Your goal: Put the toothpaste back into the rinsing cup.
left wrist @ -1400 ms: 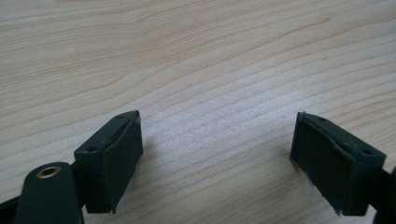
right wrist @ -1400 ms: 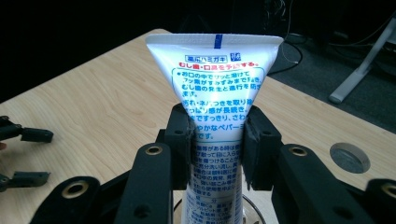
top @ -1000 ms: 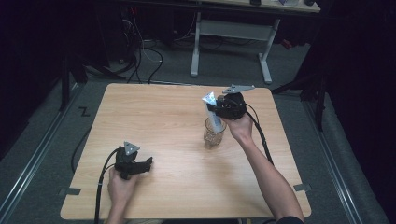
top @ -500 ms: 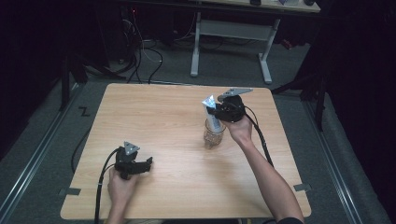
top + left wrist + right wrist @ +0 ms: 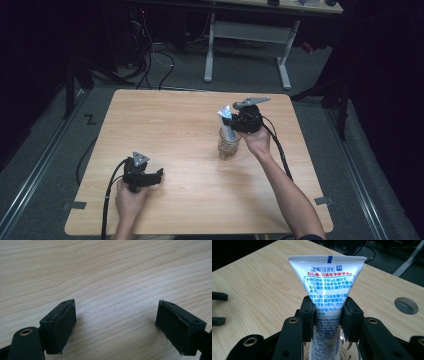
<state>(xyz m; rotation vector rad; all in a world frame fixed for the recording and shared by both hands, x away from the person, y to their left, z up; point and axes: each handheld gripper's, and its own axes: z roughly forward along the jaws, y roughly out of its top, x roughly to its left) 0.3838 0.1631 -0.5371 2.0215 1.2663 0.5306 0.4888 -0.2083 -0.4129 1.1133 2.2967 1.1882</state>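
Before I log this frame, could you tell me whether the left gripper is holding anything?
No, the left gripper stands open over the bare table, with nothing between its pads.

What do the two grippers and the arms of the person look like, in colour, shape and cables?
Both grippers are black. The left gripper and the right gripper each carry a grey three-cornered plate on top and trail a black cable toward the person. The jaws end in flat rectangular black pads with small screw holes, and the linkage arms have brass-ringed holes. The forearms are bare; no sleeve shows.
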